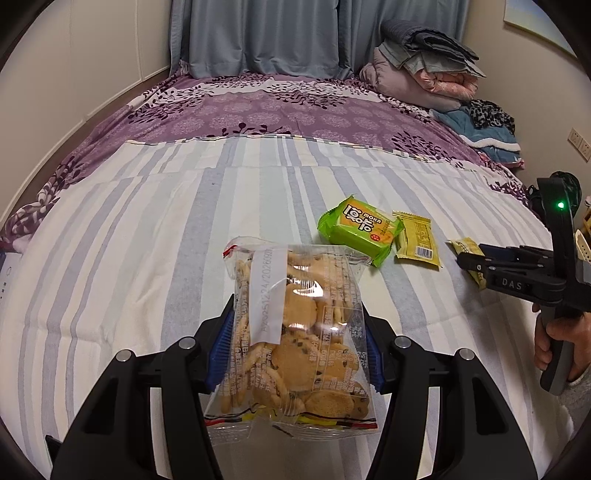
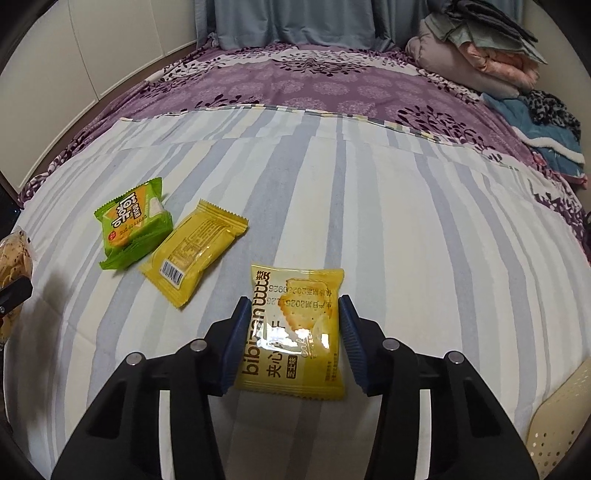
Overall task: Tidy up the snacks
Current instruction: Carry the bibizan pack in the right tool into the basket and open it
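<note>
Blue pads, left: the left gripper [image 1: 297, 343] pinched a clear cookie bag [image 1: 295, 339] from both sides, and the pads pressed into the film.
Blue pads, right: the right gripper [image 2: 291, 341] had its pads against both edges of a yellow cracker packet [image 2: 295, 332]; the packet sat between them over the striped sheet [image 2: 406, 221].
Left view only: the printed date strip on the cookie bag, and the right gripper [image 1: 471, 260] seen from the side with a hand [image 1: 561, 343] on its handle and a green light above.
Right view only: the front print of the yellow cracker packet, which the left view showed only as a small corner at the tips; also a cream perforated basket [image 2: 554, 424] at the lower right edge.
Both views: a green wafer packet [image 1: 360, 230] [image 2: 135, 221] touching a yellow packet with barcode [image 1: 417, 240] [image 2: 194, 254] on the sheet, apart from both grippers.
Background: a purple floral bedcover [image 1: 277, 107], folded blankets [image 1: 424, 70] and grey-blue curtains [image 1: 277, 33].
</note>
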A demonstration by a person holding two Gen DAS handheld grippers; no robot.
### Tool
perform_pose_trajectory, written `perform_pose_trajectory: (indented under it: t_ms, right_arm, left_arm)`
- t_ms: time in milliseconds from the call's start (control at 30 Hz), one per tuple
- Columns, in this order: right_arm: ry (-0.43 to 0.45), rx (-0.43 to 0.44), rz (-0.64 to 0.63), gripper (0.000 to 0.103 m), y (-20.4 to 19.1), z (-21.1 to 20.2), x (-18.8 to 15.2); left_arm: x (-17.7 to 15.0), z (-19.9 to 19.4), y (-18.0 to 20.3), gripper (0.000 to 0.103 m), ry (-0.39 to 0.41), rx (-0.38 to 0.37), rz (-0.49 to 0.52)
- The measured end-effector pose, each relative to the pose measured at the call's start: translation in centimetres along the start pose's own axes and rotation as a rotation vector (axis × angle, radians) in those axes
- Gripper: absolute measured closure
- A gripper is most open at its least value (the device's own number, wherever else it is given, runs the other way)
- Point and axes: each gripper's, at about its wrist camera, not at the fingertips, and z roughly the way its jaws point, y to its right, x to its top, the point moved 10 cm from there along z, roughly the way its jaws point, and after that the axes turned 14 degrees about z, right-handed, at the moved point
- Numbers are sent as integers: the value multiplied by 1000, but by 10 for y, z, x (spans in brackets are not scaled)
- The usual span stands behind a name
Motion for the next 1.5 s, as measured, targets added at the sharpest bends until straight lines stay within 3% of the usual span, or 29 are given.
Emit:
perform_pose_trajectory:
  t_ms: [967, 1500]
  right_arm:
    - [165, 104, 68, 55, 28, -144, -29]
    - [282, 94, 154, 55, 89, -208, -35]
  left_arm:
    - [-1, -67, 49, 44, 73, -10, 44]
    - [7, -93, 83, 44, 104, -12, 94]
